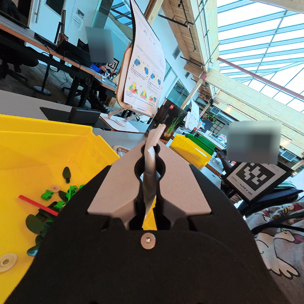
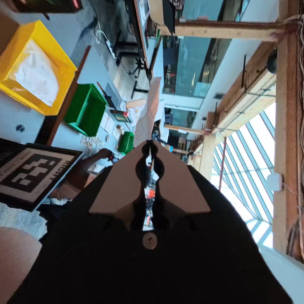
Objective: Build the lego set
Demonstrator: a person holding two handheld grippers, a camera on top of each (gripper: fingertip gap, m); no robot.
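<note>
My left gripper is shut on a white paper bag, seen edge-on; the bag runs through the jaws and sticks out past the tips. It is held above the near edge of a yellow bin. The bin holds loose green Lego pieces, dark leaf parts and a red rod. My right gripper is shut at its tips on a pale paper strip, which rises beyond the fingers. The right wrist view is turned sideways and blurred.
An instruction sheet on a stand and a dark Lego box stand behind. Another yellow bin and a green bin sit to the right, also in the right wrist view. A marker board and a person's hand are close by.
</note>
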